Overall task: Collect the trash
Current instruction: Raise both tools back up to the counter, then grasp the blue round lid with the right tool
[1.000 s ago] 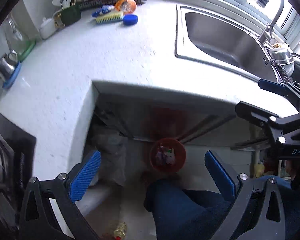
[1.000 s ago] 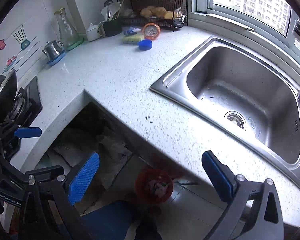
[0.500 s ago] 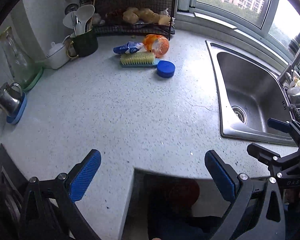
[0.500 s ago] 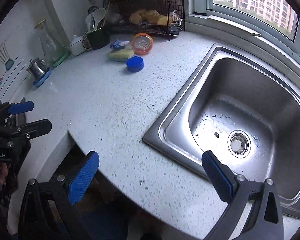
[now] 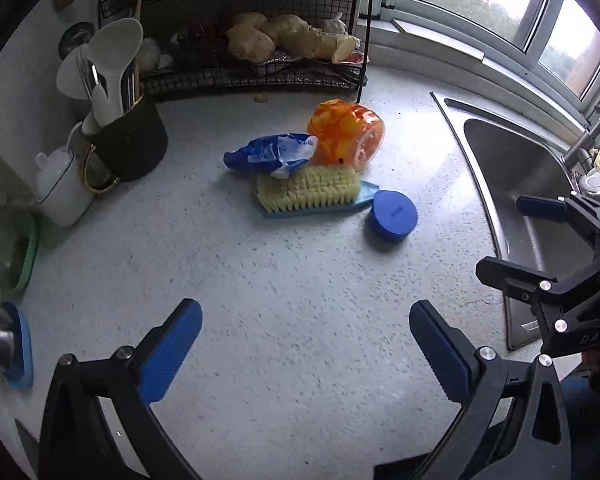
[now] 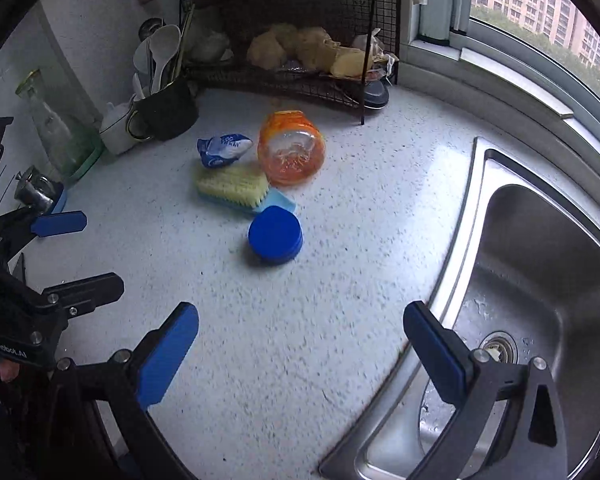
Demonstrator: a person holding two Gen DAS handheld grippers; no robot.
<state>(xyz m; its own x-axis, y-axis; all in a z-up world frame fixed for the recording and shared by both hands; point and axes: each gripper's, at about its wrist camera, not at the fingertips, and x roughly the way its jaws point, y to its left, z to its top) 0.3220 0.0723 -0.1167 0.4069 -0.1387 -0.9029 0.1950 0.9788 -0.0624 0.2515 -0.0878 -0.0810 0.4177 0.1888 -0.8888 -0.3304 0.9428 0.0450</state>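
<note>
An orange plastic jar [image 5: 346, 134] lies on its side on the white speckled counter [image 5: 292, 320], with a crumpled blue-and-white wrapper [image 5: 272, 154] beside it and a blue lid [image 5: 392, 216] in front. The jar [image 6: 291, 153], the wrapper [image 6: 223, 150] and the lid [image 6: 275, 235] also show in the right wrist view. My left gripper [image 5: 306, 350] is open and empty, hovering over the counter short of these things. My right gripper [image 6: 300, 354] is open and empty near the sink edge; it also shows in the left wrist view [image 5: 540, 240].
A yellow-bristled scrub brush [image 5: 312, 192] lies between wrapper and lid. A black wire rack [image 5: 256, 64] with ginger stands at the back. A dark utensil mug [image 5: 132, 140], white pot [image 5: 62, 188] and glass carafe [image 6: 56, 128] stand left. The steel sink [image 6: 540, 280] is right.
Both grippers have risen from below the counter edge, where a red bin on the floor showed, and moved forward over the counter toward the jar, wrapper and lid. Both stayed open.
</note>
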